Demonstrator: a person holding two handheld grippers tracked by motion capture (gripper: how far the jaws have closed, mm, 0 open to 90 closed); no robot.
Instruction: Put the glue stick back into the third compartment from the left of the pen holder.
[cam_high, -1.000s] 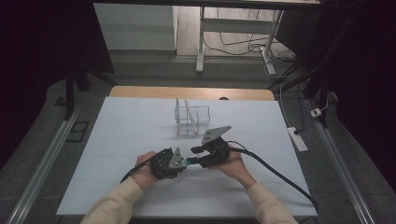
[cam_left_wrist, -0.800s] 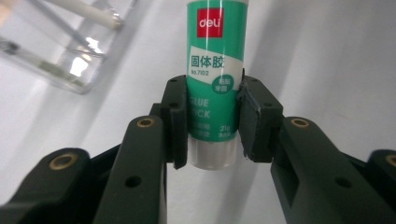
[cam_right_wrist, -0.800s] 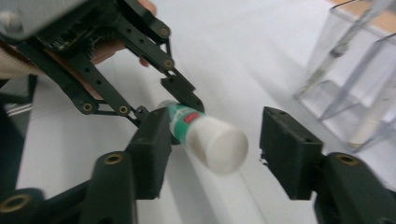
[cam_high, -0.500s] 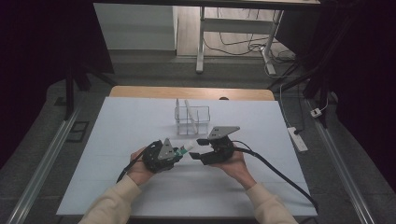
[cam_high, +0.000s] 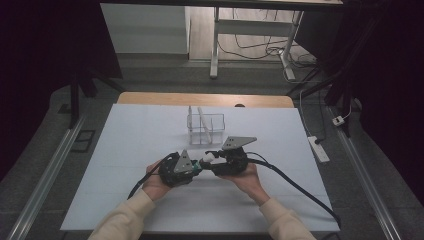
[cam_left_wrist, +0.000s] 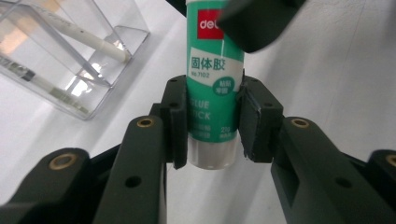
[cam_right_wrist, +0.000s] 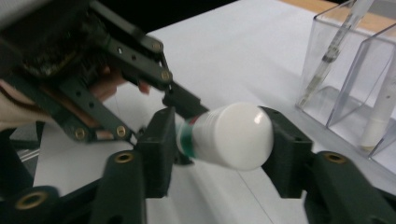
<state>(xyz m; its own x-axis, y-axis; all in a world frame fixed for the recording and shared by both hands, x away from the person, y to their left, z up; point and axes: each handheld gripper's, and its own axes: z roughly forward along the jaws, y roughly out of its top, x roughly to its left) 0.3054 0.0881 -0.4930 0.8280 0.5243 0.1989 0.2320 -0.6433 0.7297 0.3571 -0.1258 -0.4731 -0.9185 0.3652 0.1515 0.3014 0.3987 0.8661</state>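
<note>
A green-and-white glue stick (cam_high: 202, 164) is held level just above the white table (cam_high: 125, 150) between my two grippers. My left gripper (cam_high: 195, 167) is shut on its green labelled body (cam_left_wrist: 212, 93), close to the white bottom end. From the opposite side my right gripper (cam_high: 211, 161) is shut on the white cap (cam_right_wrist: 229, 135). In the right gripper view the left gripper (cam_right_wrist: 180, 105) reaches in from the upper left. In the left gripper view a dark jaw of the right gripper (cam_left_wrist: 261, 23) covers the top of the stick.
A clear plastic organiser (cam_high: 206, 127) with pens (cam_right_wrist: 327, 60) stands just behind the grippers at the table's middle. A black cable (cam_high: 295, 185) trails off to the right front. A white power strip (cam_high: 318, 148) lies beyond the table's right edge.
Both hands have shifted slightly and the grey plate on the right gripper now lies flatter. Both grippers remain on the glue stick.
</note>
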